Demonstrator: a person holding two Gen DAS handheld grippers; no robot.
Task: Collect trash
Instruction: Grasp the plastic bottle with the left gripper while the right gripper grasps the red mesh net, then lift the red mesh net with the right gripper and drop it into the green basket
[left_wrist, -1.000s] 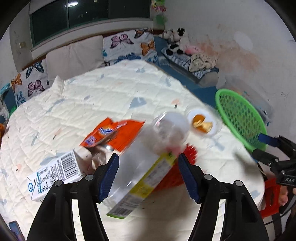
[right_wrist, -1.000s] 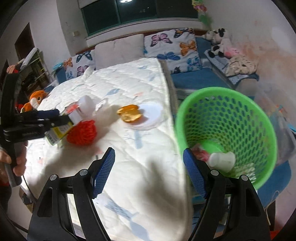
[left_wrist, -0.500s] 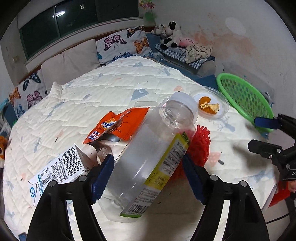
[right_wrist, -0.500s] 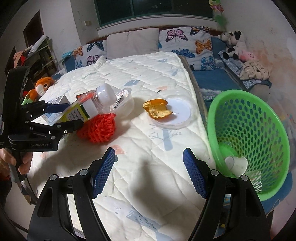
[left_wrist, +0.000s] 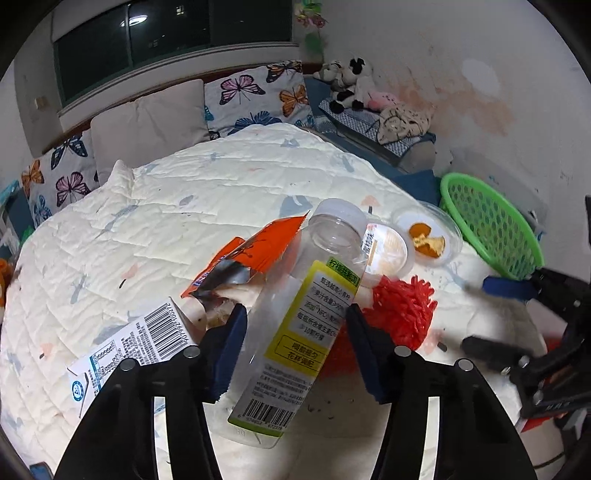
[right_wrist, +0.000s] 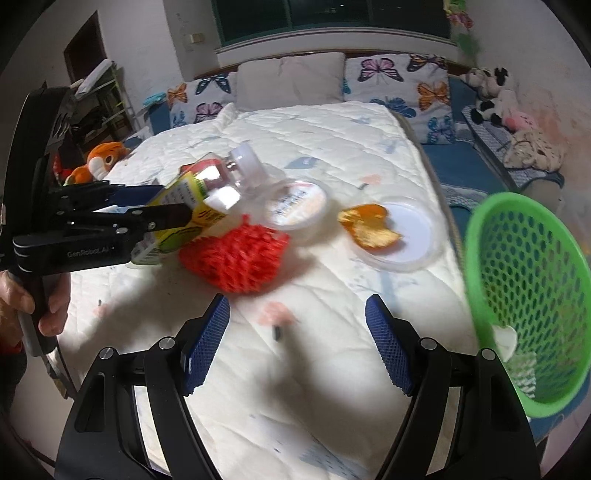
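Left gripper (left_wrist: 293, 345) has just been closing and its blue pads now pinch the clear plastic bottle with the yellow-green label and white cap (left_wrist: 303, 325) mid-body; the bottle sits tilted, cap end pointing away over the quilted white bedspread (left_wrist: 221, 192). Right gripper (right_wrist: 297, 345) is empty, jaws standing wide apart over bare quilt, nothing between them. Progress: partial. The green perforated plastic basket (right_wrist: 524, 280) off the bed's right edge already has a few pale items at the bottom, too blurred to identify. Left on the bed: torn orange foil snack wrapper (left_wrist: 255, 254), white carton with a barcode (left_wrist: 133, 347), red foam fruit net (right_wrist: 236, 254) just beside the bottle, round clear lidded cup (right_wrist: 295, 203), and a shallow clear plastic lid (right_wrist: 413, 236) with orange peel (right_wrist: 369, 225) on it. My read: the bottle goes next, then about five pieces remain.
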